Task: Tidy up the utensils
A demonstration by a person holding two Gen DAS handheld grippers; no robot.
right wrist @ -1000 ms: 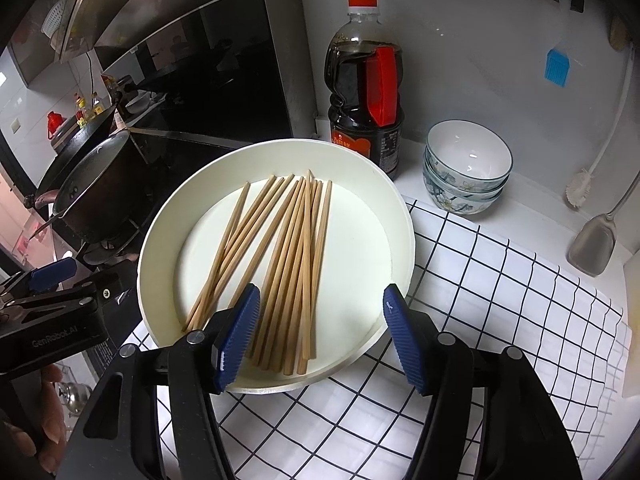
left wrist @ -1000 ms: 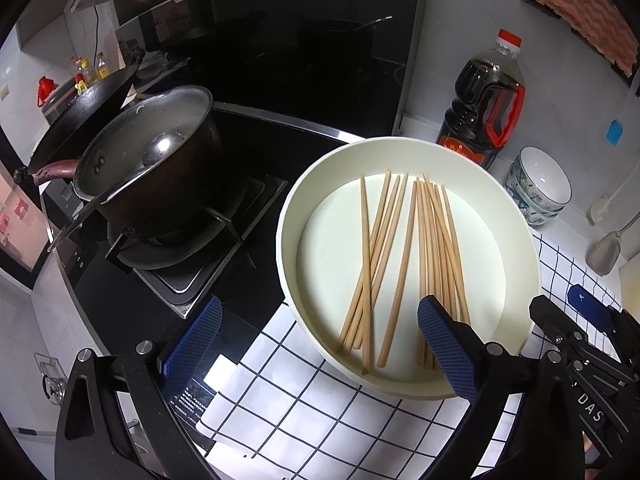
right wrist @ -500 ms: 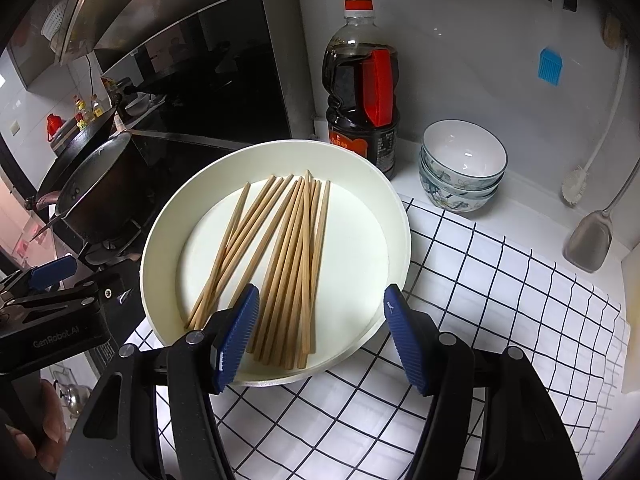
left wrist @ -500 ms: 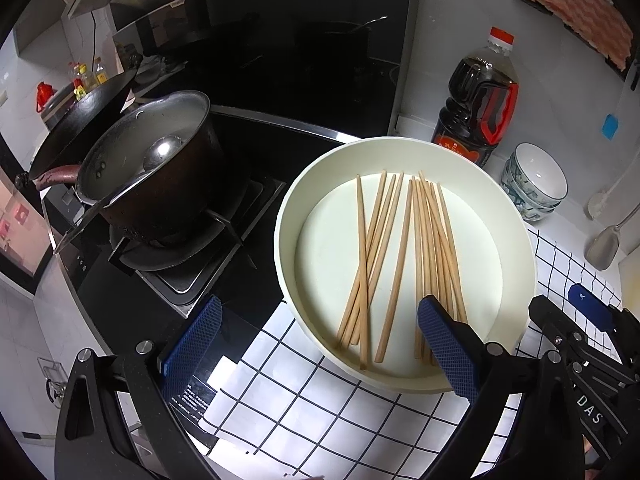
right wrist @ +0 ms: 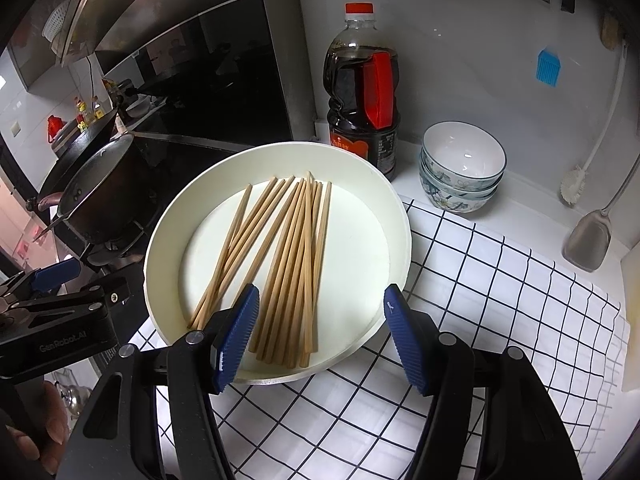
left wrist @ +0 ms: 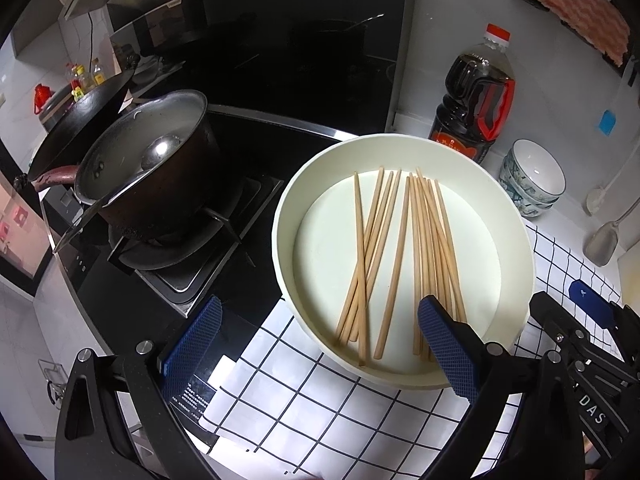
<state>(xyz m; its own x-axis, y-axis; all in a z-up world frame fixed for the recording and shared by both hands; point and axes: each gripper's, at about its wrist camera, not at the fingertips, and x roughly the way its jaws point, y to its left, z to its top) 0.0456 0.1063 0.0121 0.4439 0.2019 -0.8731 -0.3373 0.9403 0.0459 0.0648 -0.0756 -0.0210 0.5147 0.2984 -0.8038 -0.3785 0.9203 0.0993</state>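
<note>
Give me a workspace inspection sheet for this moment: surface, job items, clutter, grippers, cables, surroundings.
Surface: white counter with a black-grid cloth over part of it.
Job's things: wooden chopsticks lying loose in a cream round tray on the cloth.
Clutter: dark sauce bottle, stacked bowls, metal spatula, dish brush.
Grippers: left gripper and right gripper both open, empty, at the tray's near rim.
Cables: nothing seen.
Surroundings: pot with ladle on the stove, wok behind.
</note>
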